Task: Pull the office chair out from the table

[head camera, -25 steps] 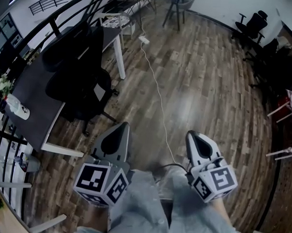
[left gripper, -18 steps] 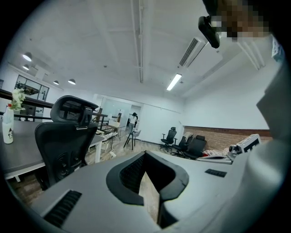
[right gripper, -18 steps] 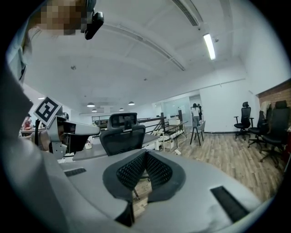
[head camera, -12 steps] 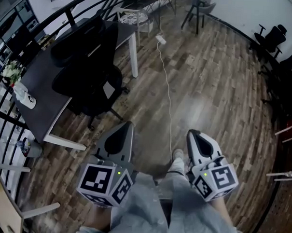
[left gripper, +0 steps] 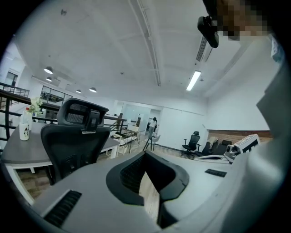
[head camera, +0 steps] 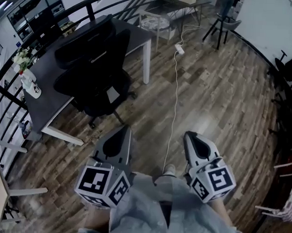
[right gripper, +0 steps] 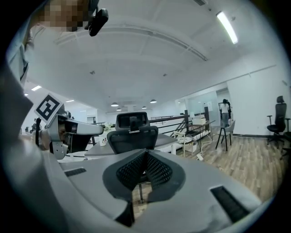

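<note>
The black office chair [head camera: 96,82] stands tucked against the long side of the dark grey table [head camera: 50,102], its back toward me. My left gripper [head camera: 122,133] and right gripper [head camera: 191,138] are held side by side in front of my body, both shut and empty, well short of the chair. In the left gripper view the chair [left gripper: 72,141] shows at the left beyond the shut left gripper [left gripper: 145,154]. In the right gripper view the chair [right gripper: 134,135] stands straight ahead over the shut right gripper [right gripper: 145,153].
A white cable [head camera: 174,100] runs over the wooden floor to a power strip [head camera: 179,48]. A bottle [head camera: 31,87] and flowers stand on the table's left end. A black railing [head camera: 9,100] runs behind the table. A stool [head camera: 222,25] and other chairs [head camera: 288,66] stand farther off.
The view has swung toward the table, so the chair and table now lie more to the middle and closer. Both grippers stay shut, side by side.
</note>
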### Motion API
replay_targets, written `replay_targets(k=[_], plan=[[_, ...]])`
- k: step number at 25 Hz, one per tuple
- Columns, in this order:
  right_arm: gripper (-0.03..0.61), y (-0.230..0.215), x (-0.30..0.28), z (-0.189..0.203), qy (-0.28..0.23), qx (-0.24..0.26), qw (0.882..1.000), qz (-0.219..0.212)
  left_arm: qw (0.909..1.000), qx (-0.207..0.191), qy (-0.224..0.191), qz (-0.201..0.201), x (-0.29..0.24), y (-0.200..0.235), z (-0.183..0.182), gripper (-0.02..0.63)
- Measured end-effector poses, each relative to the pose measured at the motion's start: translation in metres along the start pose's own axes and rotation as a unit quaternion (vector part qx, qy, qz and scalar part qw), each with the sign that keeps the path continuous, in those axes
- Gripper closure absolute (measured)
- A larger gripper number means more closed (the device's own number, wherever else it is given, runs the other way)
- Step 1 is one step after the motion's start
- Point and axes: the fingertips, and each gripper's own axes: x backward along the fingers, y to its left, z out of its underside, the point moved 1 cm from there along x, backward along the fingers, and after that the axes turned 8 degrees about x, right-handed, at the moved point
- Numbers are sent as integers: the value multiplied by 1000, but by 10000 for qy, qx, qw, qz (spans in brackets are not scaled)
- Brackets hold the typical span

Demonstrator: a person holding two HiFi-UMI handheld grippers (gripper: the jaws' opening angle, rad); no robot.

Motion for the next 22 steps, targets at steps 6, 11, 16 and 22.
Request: replay_targets(k=[6, 11, 16, 22], plan=[[574, -40, -26, -10, -9, 219, 9976, -653, 9976, 185, -323, -590, -26, -12, -9, 601], [574, -62, -48, -8, -6, 379, 9919, -1215, 9913, 310, -572, -1148, -38, -15, -6, 601], [574, -73, -65, -8, -44, 574, 9829, -1747, 9827, 420, -720, -1653, -43, -16, 0, 601], [574, -78, -79, -11, -98, 675, 9751, -2109, 9766, 383, -668, -2006, -47, -19, 5, 601]])
